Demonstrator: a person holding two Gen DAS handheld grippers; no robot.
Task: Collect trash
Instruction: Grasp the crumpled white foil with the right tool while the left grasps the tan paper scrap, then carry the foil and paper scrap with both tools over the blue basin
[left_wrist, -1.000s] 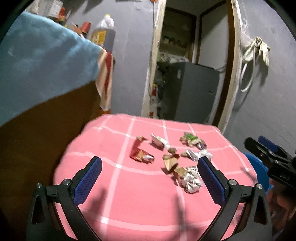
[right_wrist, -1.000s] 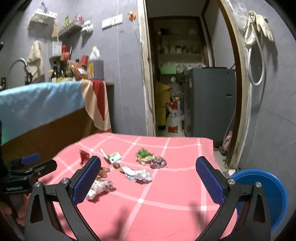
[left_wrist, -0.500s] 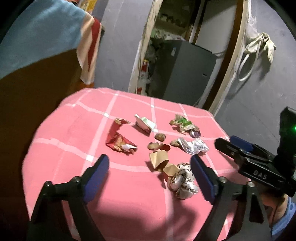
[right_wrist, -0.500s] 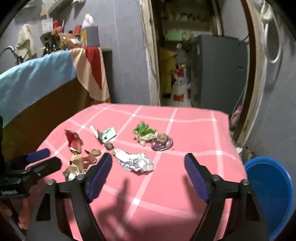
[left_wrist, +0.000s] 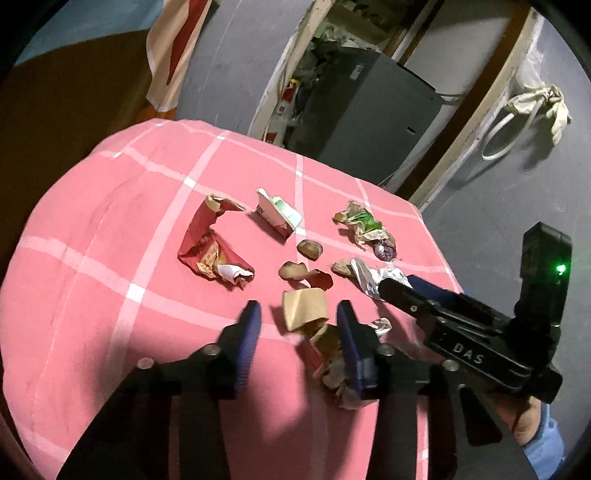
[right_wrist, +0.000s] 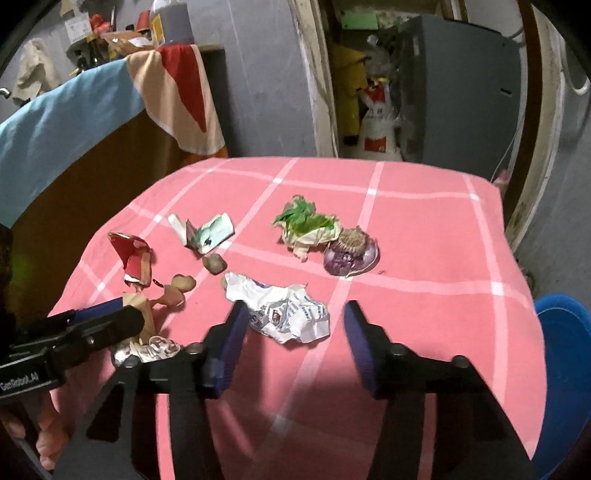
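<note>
Pink checked cloth covers the table (right_wrist: 424, 229) where two hand-held grippers tilt downward over scattered litter. The left gripper (left_wrist: 297, 319) angles toward the near part of the pile, its blue-padded jaws closing with a torn brown paper scrap (left_wrist: 306, 308) lying between them, the pads not yet pressing on it; a crumpled printed wrapper (left_wrist: 332, 358) sits just beside its right finger. The right gripper (right_wrist: 293, 319) leans in from the other side, jaws likewise closing around a crumpled white wrapper (right_wrist: 284, 314) that lies between the fingertips, still resting on the cloth with a gap on the right side. Further out lie a torn red packet (left_wrist: 210, 251), a small green-and-white carton (left_wrist: 277, 216), a wad of green leaves and paper (right_wrist: 308, 227) and a purple wrapper (right_wrist: 351, 253) touching it. A blue tub (right_wrist: 565, 369) stands off the table's right edge, beside the right gripper.
</note>
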